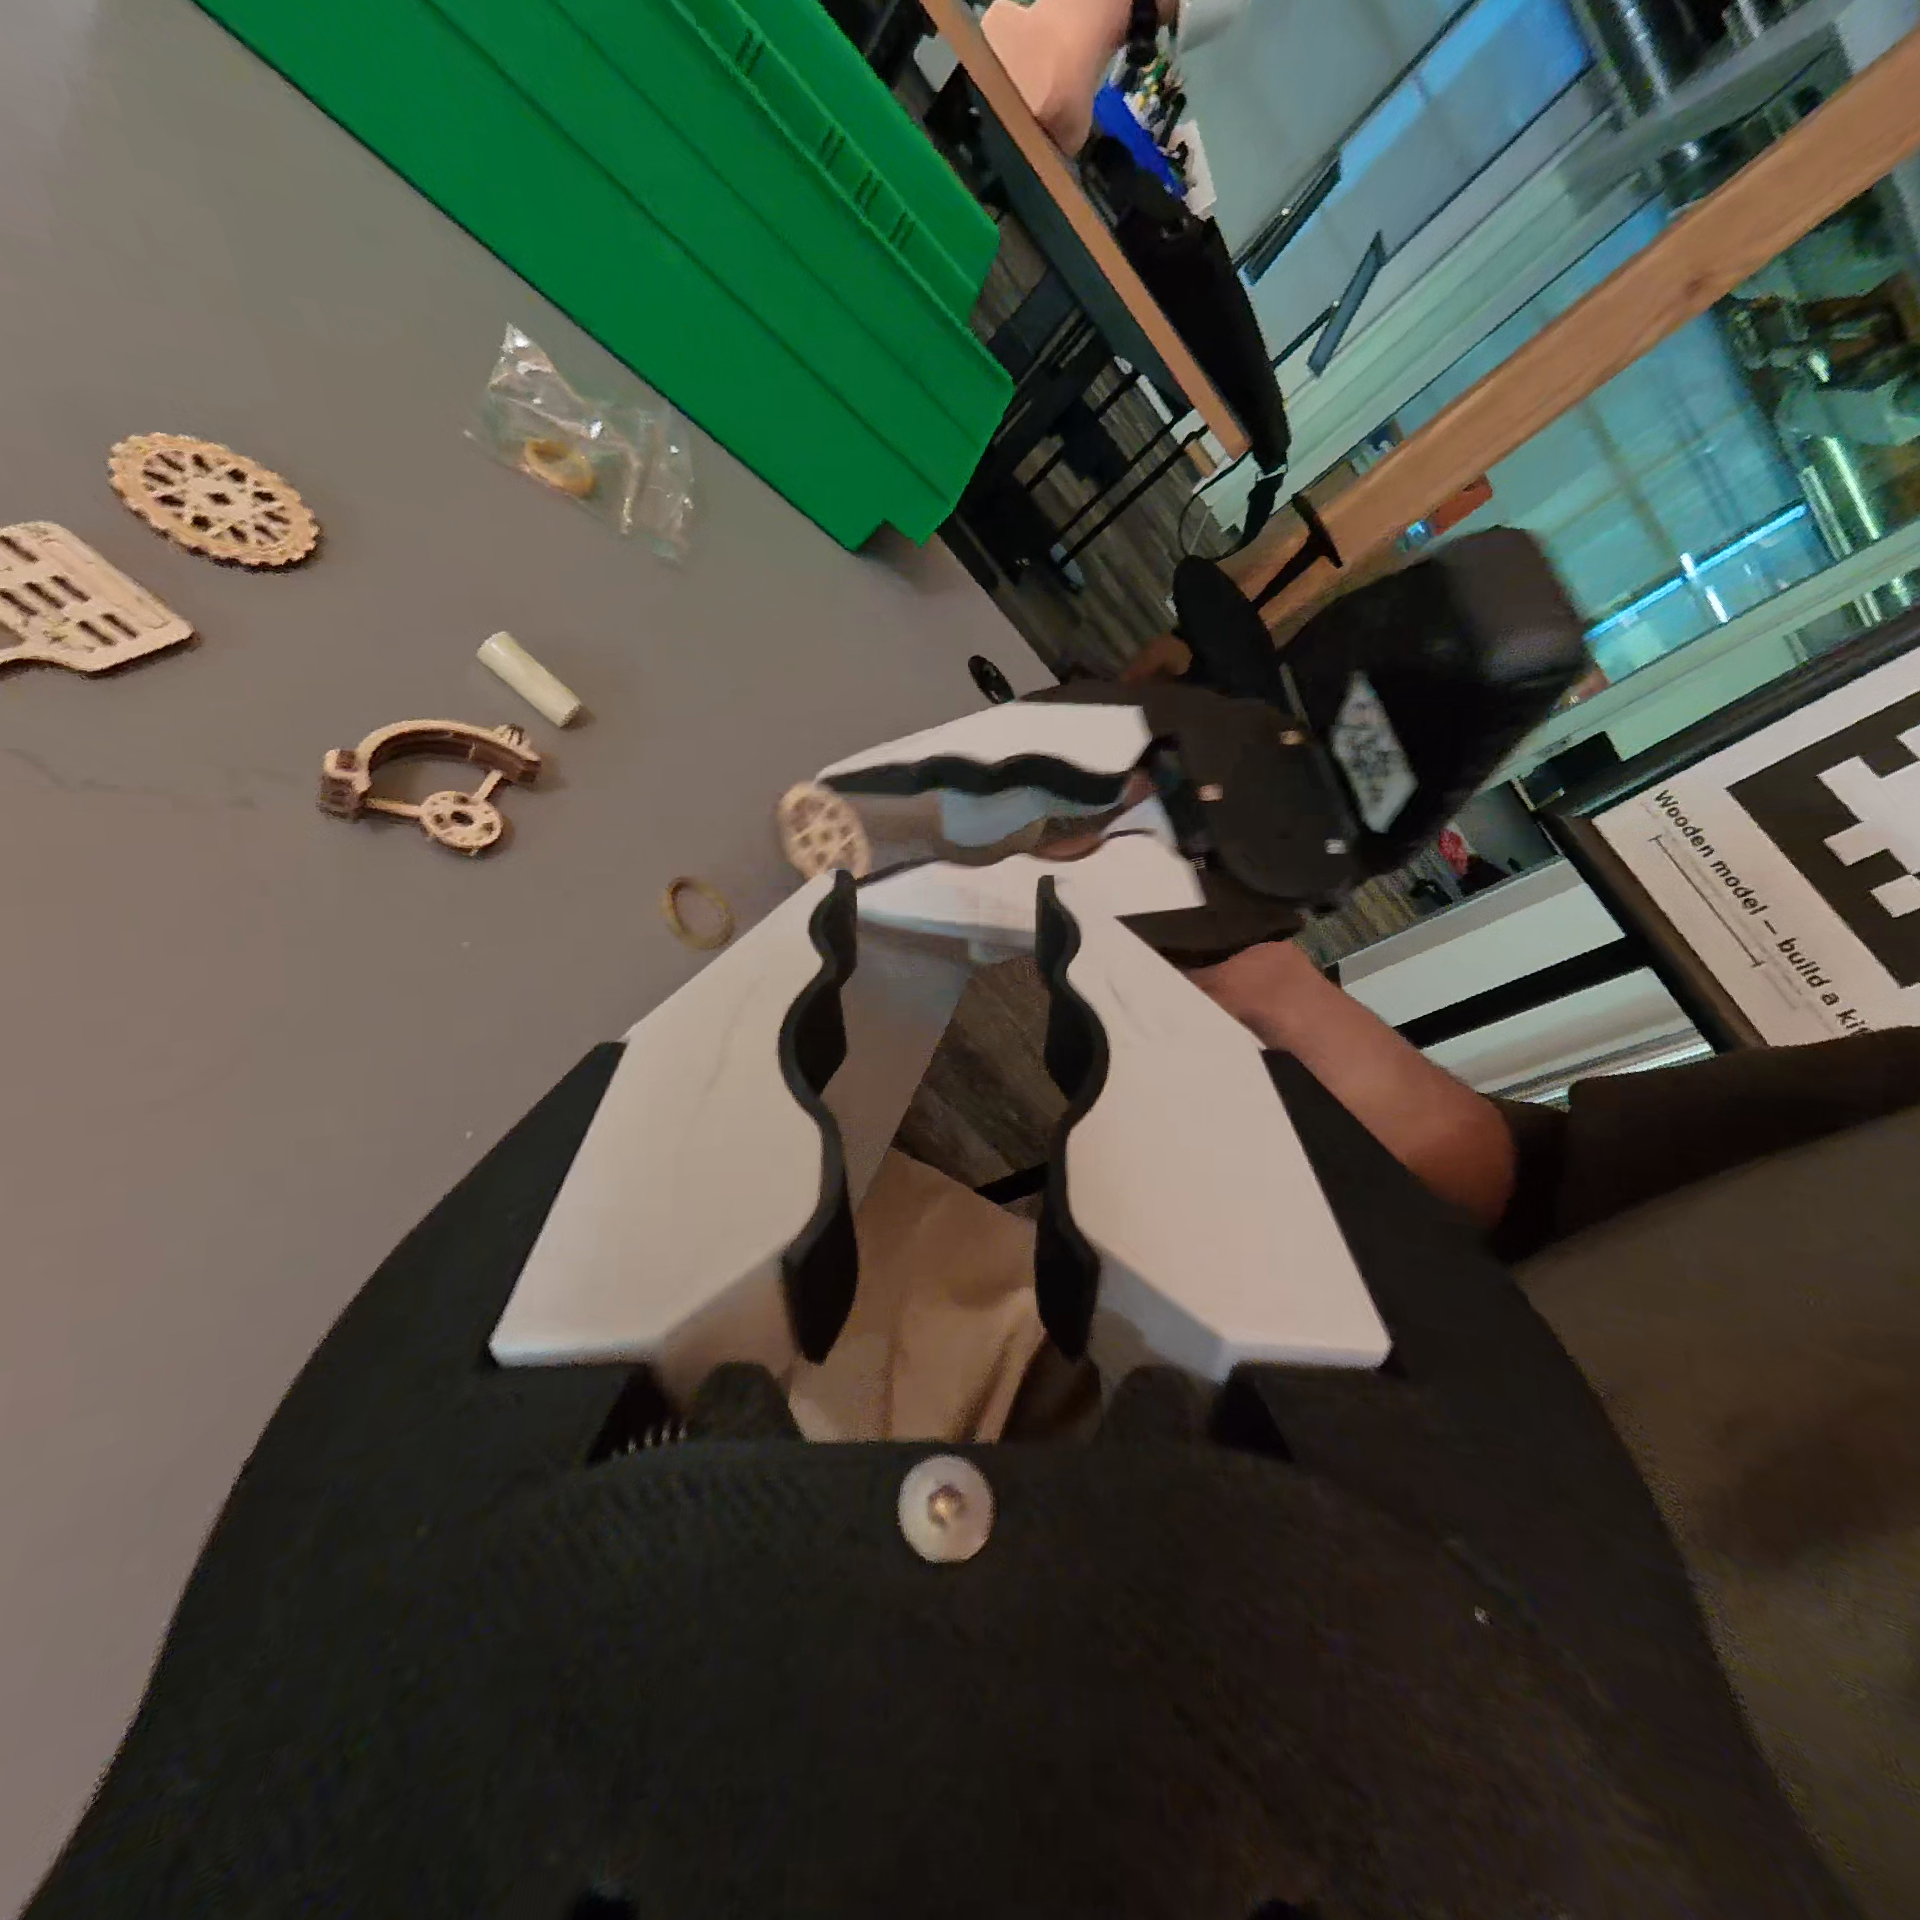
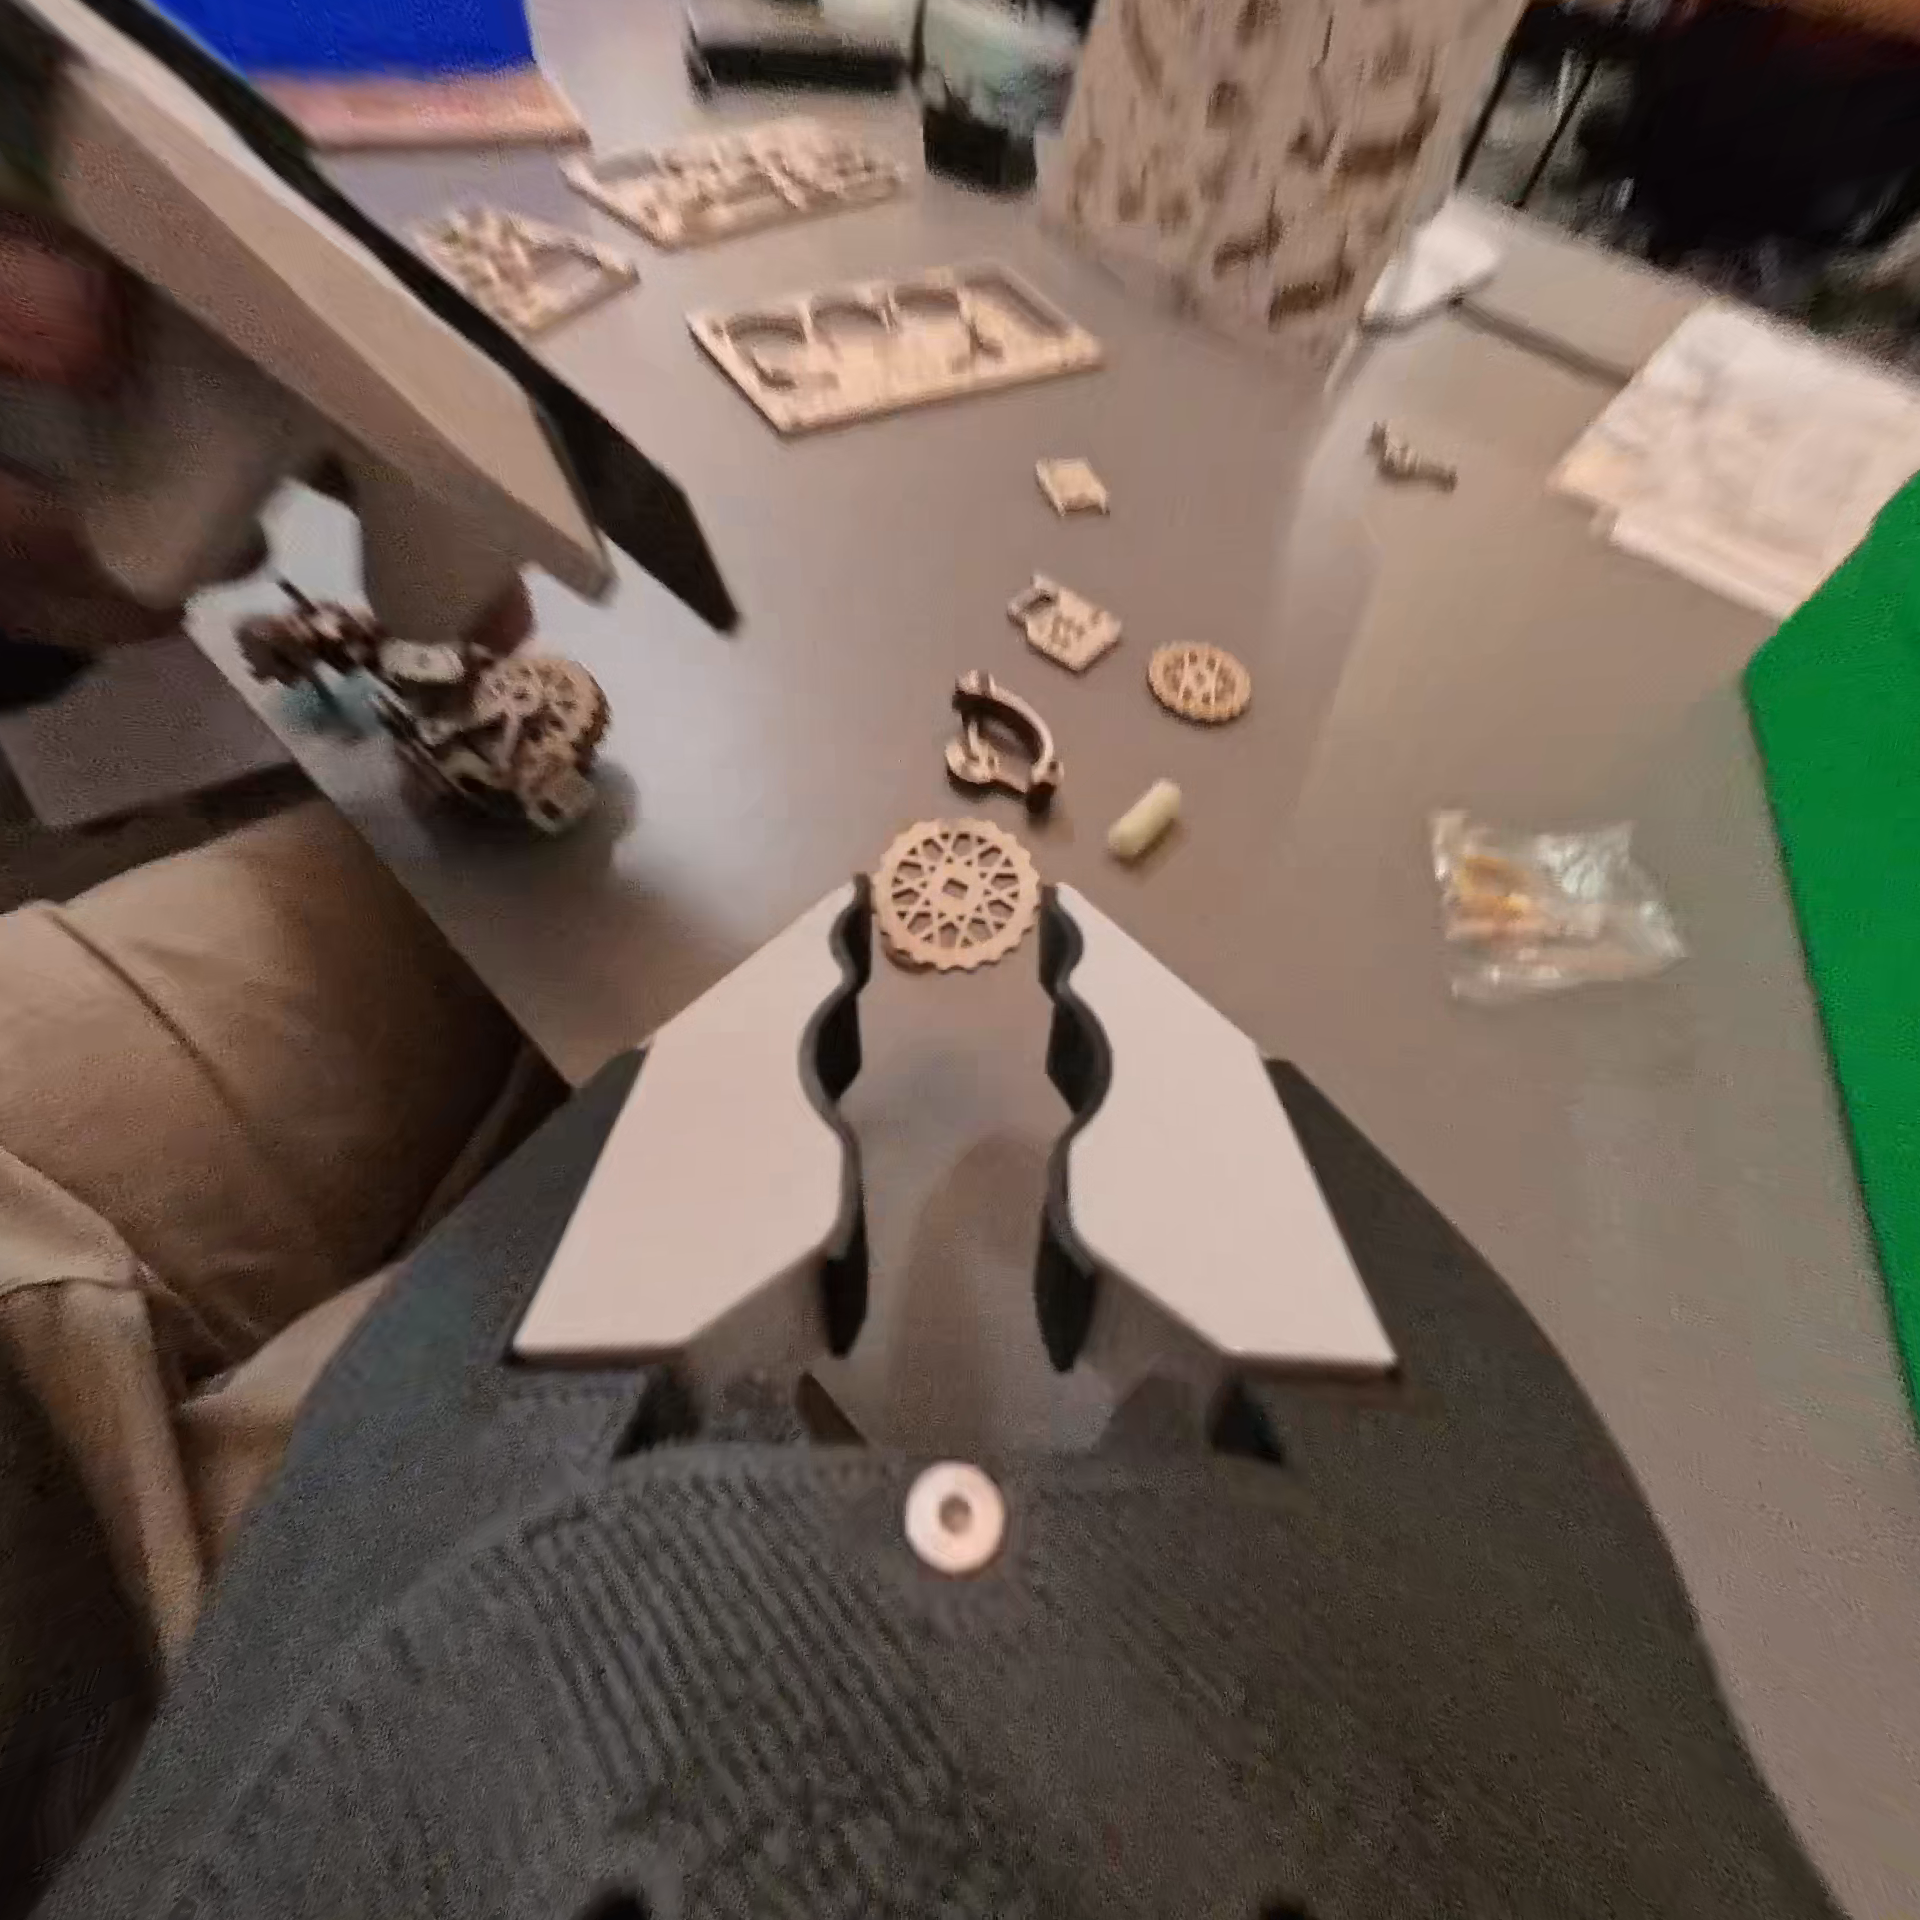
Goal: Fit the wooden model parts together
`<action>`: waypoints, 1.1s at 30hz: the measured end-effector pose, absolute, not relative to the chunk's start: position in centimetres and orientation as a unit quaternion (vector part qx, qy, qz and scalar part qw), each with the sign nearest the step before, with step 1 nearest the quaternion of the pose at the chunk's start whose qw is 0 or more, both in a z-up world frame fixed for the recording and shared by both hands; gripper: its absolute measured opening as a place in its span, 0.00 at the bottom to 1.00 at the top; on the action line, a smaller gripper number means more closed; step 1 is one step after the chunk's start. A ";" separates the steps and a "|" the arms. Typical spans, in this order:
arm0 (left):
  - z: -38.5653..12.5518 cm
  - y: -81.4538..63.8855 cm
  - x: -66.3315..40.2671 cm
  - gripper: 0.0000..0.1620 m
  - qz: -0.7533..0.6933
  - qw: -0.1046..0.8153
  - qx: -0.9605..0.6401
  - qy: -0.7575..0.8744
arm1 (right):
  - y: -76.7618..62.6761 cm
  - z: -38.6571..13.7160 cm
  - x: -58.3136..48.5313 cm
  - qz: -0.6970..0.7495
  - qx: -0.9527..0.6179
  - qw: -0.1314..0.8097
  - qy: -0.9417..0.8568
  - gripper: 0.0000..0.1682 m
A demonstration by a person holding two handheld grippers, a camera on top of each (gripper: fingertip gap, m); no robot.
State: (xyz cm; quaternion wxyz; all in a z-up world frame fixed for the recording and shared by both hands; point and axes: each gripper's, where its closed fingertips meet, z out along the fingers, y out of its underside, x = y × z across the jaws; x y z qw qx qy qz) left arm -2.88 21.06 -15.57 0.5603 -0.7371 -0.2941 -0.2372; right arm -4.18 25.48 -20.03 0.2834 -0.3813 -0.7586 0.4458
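My right gripper (image 2: 954, 902) is shut on a round wooden gear (image 2: 956, 909), held by its rim between the fingertips just above the grey table (image 2: 1351, 1143). The gear also shows at that gripper's tips in the left wrist view (image 1: 821, 831). My left gripper (image 1: 943, 891) is open and empty, near the table's edge beside the right gripper (image 1: 987, 800). In the right wrist view the left gripper's fingers (image 2: 416, 343) hang above a partly built wooden model (image 2: 488, 727). A curved wooden sub-assembly with a small wheel (image 1: 426, 784) (image 2: 1003, 748) lies on the table.
Also on the table are a second gear (image 1: 213, 499) (image 2: 1197, 681), a slotted plate (image 1: 73, 603) (image 2: 1065, 621), a pale stick (image 1: 528, 677) (image 2: 1143, 821), a plastic bag (image 1: 582, 457) (image 2: 1548, 904) and a rubber band (image 1: 696, 912). A green bin (image 1: 727, 208) (image 2: 1849, 831) bounds one side. Wooden sheets (image 2: 894, 343) lie behind. The gap from one gripper's tips to the other's is roughly 7 centimeters. About 5 centimeters separates my right fingertips from the rubber band (image 1: 696, 912).
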 end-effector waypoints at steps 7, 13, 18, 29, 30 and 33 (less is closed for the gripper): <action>-14.5 20.1 -0.7 0.28 -0.383 0.568 -0.661 -0.307 | 20.3 -14.9 -2.2 0.511 -0.237 0.374 -0.737 0.19; -15.1 19.2 -1.5 0.00 -0.383 0.572 -0.644 -0.333 | 18.1 -15.2 -2.0 0.516 -0.199 0.376 -0.743 0.18; -15.4 17.8 -3.8 0.00 -0.328 0.591 -0.647 -0.352 | 21.6 -17.3 -3.9 0.502 -0.300 0.354 -0.730 0.17; -16.6 17.6 -4.4 0.00 -0.284 0.585 -0.678 -0.343 | 24.9 -24.5 -6.2 0.383 -0.507 0.201 -0.746 0.09; -16.7 17.7 -4.3 0.00 -0.281 0.583 -0.682 -0.340 | 24.6 -24.5 -6.3 0.379 -0.501 0.206 -0.750 0.09; -16.9 17.8 -4.1 0.00 -0.273 0.581 -0.691 -0.333 | 24.2 -24.6 -6.4 0.357 -0.473 0.230 -0.772 0.00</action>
